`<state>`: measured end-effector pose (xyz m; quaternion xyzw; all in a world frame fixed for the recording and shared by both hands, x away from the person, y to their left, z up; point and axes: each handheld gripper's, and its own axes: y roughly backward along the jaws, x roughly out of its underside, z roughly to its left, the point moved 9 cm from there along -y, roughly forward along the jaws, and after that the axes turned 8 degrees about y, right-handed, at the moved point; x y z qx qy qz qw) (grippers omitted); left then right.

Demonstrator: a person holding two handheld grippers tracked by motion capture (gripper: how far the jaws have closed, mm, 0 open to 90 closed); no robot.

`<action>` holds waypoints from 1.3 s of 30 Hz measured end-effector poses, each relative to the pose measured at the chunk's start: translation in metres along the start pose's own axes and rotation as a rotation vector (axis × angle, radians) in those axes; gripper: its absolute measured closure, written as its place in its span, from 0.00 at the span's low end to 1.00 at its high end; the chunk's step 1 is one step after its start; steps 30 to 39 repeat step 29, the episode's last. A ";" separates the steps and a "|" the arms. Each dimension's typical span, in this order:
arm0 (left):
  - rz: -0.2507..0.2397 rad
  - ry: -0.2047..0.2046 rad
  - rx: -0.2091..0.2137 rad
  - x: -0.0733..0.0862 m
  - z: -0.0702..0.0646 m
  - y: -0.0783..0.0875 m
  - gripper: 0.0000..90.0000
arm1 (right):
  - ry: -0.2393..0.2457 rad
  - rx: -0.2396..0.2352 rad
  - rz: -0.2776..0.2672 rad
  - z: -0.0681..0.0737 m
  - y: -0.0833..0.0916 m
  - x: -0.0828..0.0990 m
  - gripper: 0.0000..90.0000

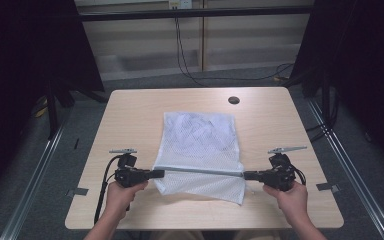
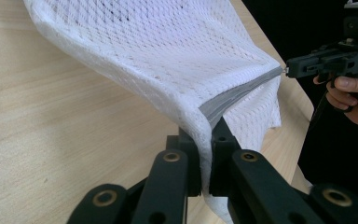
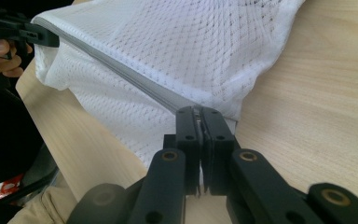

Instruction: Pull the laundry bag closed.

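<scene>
Both hands reach in over the surface's near edge; left gripper [image 1: 156,174] and right gripper [image 1: 248,175] point inward, jaws clamped.

One mesh bag, two claws, one bench.

A single white mesh bag [image 1: 200,150] lies on the one wooden bench [image 1: 130,115], with one grey zipper band [image 1: 200,171] running across it. Two claws are at it: the left claw [image 1: 159,174] and the right claw [image 1: 246,175], each carried by one hand, so two hands [image 1: 122,196] in all. Each claw has two black jaws. The bench top has one round dark hole [image 1: 233,100] near its far edge. Two cables hang down the wall behind.
</scene>
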<state>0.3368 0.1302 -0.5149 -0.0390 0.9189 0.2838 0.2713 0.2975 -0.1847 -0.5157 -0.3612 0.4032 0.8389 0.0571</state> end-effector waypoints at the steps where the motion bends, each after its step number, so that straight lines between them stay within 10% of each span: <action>1: 0.005 -0.004 0.014 0.000 -0.002 0.000 0.92 | 0.015 0.011 0.014 -0.001 0.000 0.001 0.97; 9: 0.069 -0.055 -0.065 0.004 0.003 0.004 0.39 | 0.015 0.036 0.003 -0.008 0.008 0.005 0.95; 12: 0.078 -0.121 -0.107 0.005 0.002 0.008 0.26 | 0.028 0.065 -0.019 -0.009 0.011 0.002 0.74; 24: 0.039 -0.222 -0.241 -0.003 0.013 0.014 0.15 | 0.090 0.222 -0.092 -0.035 0.021 -0.007 0.23; 39: 0.037 -0.250 -0.293 -0.004 0.020 0.014 0.14 | 0.100 0.265 -0.082 -0.045 0.022 -0.006 0.19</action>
